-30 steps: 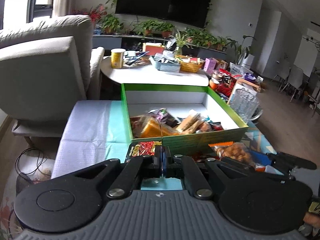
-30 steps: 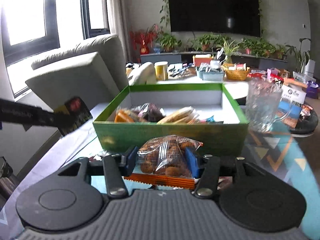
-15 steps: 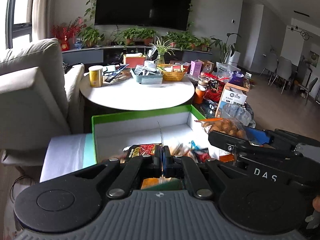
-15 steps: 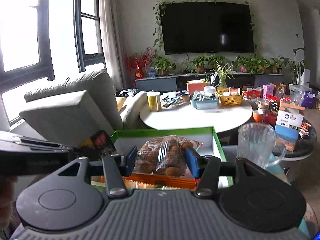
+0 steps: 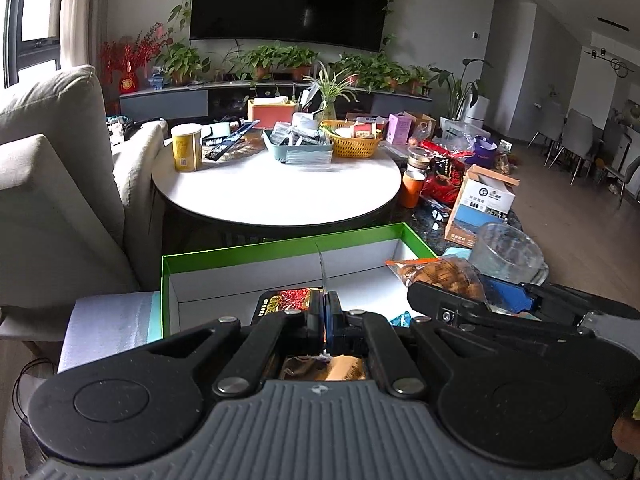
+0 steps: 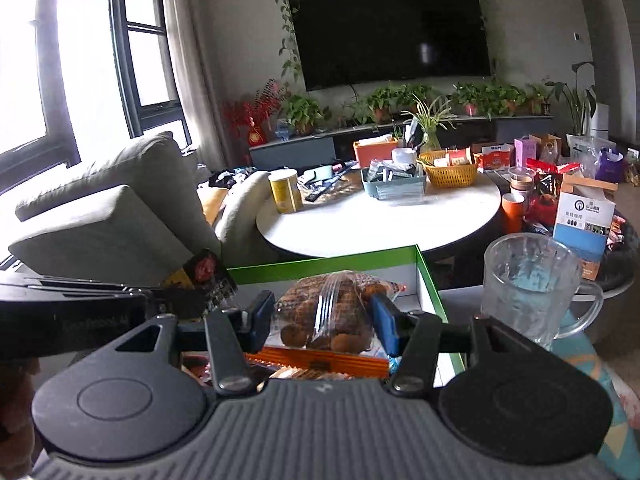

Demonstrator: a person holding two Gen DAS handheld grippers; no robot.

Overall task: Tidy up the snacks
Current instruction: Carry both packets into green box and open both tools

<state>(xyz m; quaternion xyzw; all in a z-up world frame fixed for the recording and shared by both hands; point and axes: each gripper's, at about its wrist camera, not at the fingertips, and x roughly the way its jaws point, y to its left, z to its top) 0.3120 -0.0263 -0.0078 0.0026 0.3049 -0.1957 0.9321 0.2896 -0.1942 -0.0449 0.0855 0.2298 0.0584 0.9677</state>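
**Snack packets held over green box, both grippers loaded**

Snack packets: two in hand. Right gripper [image 6: 322, 314] has jaws spread wide around a clear bag of brown pastries [image 6: 330, 312], blue pads pressing its sides. Left gripper [image 5: 326, 312] has jaws pressed almost together, pinching the thin edge of a dark red-printed packet [image 5: 286, 300]. Both loads hang above the green box [image 5: 280, 246], pastries near its right wall, red packet nearer the front left. More snacks lie low in the box, mostly hidden.

Risks (judgement): pastry bag is slippery film, held by squeeze only; it may slide out or crush. Glass mug [image 6: 530, 284] stands just beside the box's right edge; a swing of the right gripper could knock it.
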